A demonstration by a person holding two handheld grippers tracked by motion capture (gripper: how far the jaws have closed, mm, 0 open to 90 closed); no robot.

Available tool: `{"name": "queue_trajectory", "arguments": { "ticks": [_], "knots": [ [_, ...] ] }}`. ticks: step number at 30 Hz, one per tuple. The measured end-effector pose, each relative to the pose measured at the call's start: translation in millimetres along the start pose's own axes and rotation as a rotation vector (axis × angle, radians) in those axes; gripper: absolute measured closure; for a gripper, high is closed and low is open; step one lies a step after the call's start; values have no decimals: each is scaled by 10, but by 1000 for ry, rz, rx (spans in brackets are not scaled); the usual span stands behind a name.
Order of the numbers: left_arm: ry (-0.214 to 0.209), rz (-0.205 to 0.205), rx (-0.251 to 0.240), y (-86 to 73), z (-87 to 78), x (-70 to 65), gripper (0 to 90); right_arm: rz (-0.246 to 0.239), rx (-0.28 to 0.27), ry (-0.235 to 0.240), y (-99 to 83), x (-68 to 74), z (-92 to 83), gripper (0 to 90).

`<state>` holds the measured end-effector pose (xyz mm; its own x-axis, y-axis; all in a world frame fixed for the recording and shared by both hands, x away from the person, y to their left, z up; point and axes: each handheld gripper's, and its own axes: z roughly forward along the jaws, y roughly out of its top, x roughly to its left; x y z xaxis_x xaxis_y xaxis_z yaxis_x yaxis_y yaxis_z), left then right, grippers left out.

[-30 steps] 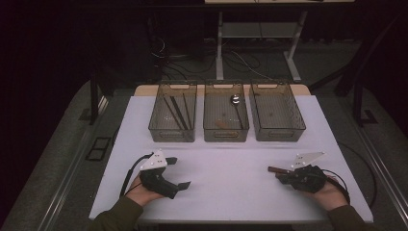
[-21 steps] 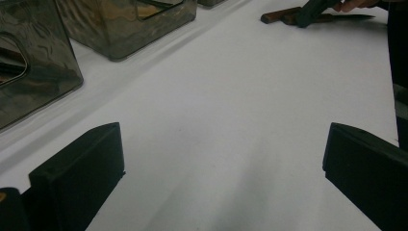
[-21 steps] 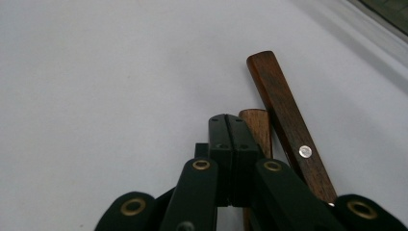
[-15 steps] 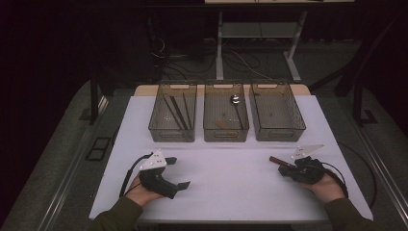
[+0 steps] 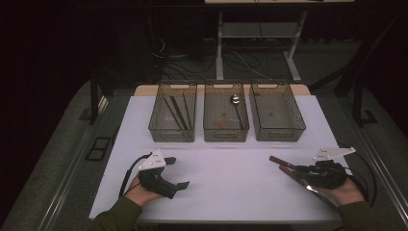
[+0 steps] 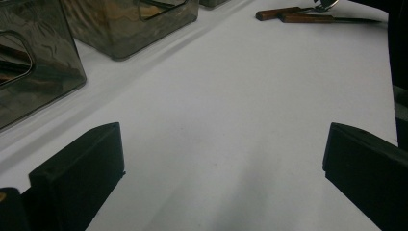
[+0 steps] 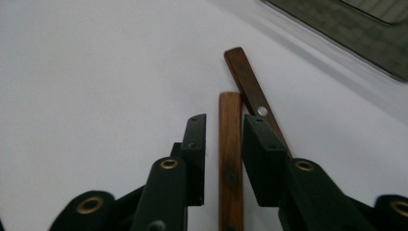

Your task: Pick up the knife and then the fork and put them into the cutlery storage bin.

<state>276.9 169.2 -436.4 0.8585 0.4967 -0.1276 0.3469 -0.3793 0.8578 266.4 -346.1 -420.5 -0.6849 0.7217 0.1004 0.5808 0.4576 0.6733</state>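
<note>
- Right gripper (image 7: 222, 139): fingers have just been opening, now slightly apart around a wooden-handled utensil (image 7: 230, 163) lying on the white tabletop (image 5: 231, 168), a second wooden handle (image 7: 250, 86) just beside.
- Left gripper (image 5: 177, 172): fingers wide apart, holding nothing.
- Farther: three clear bins (image 5: 226, 132).

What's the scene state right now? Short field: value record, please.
surface: white table
bins: three clear bins in a row at the far side
left gripper: open, nothing between its jaws
right gripper: jaws have just been opening, straddling one wooden handle, a gap visible on each side
second handle: lies beside it on the table, angled
</note>
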Motion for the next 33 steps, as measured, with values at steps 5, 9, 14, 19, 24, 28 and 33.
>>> {"name": "queue_trajectory", "arguments": {
  "ticks": [5,9,14,19,24,28,33],
  "knots": [
    [2,-1,-1,-1,-10,-4,0,2,8,-25,-99,-3,-114,643],
    [3,-1,-2,-4,-15,0,0,4,28,-27,-203,5,-117,628],
    [2,0,2,-3,-13,-1,0,11,55,-24,-288,-13,-105,635],
    [1,3,2,-4,-11,0,0,8,70,-27,-307,-23,-88,659],
    [1,0,3,-6,-10,-2,0,0,86,-26,-316,-22,-59,677],
    [1,2,3,-6,-9,-2,0,-20,116,-39,-319,-9,-28,731],
    [1,-3,2,-6,-4,-7,0,-66,165,-62,-253,21,-1,757]
  ]
}}
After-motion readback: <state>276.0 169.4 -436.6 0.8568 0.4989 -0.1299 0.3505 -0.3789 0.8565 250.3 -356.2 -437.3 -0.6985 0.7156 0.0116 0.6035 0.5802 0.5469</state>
